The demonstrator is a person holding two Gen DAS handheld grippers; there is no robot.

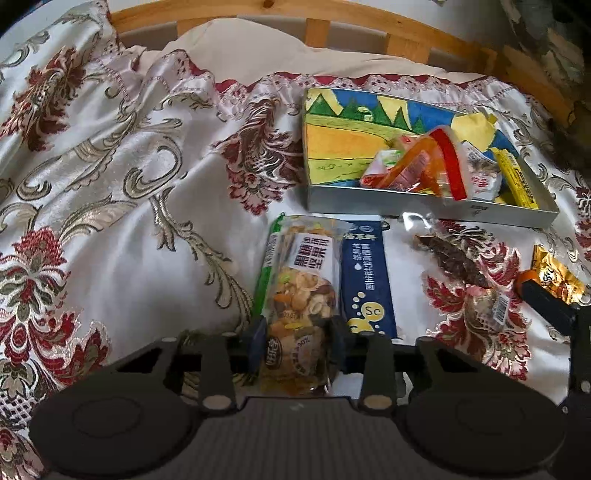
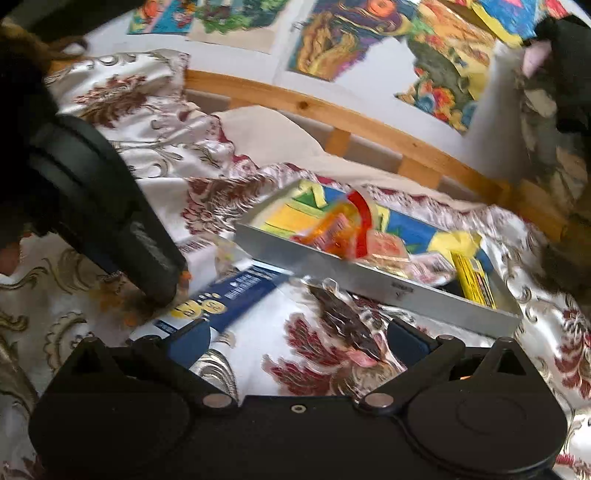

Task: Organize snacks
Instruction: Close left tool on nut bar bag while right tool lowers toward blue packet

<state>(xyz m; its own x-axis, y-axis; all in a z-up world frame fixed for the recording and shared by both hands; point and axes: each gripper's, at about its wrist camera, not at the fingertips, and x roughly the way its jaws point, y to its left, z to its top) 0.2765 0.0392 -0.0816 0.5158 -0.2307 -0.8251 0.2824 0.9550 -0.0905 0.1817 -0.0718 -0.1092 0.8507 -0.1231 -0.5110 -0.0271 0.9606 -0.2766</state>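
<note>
Two grippers: left gripper [image 1: 297,345] clamped on clear nut-mix packet [image 1: 303,280] at bedspread [image 1: 110,221] near edge; right gripper [image 2: 295,343] spread wide around dark-filled clear packet [image 2: 347,321]. Beyond, metal tray [image 1: 424,210] holds orange, red, yellow snack packs [image 1: 443,166].

Looks like somebody's bedroom at home. There's a bed with a shiny floral bedspread [image 1: 110,184], a plain pillow [image 1: 240,48] up against a slatted wooden headboard [image 1: 317,22], and colourful hand-drawn pictures [image 2: 332,40] stuck on the wall.
</note>
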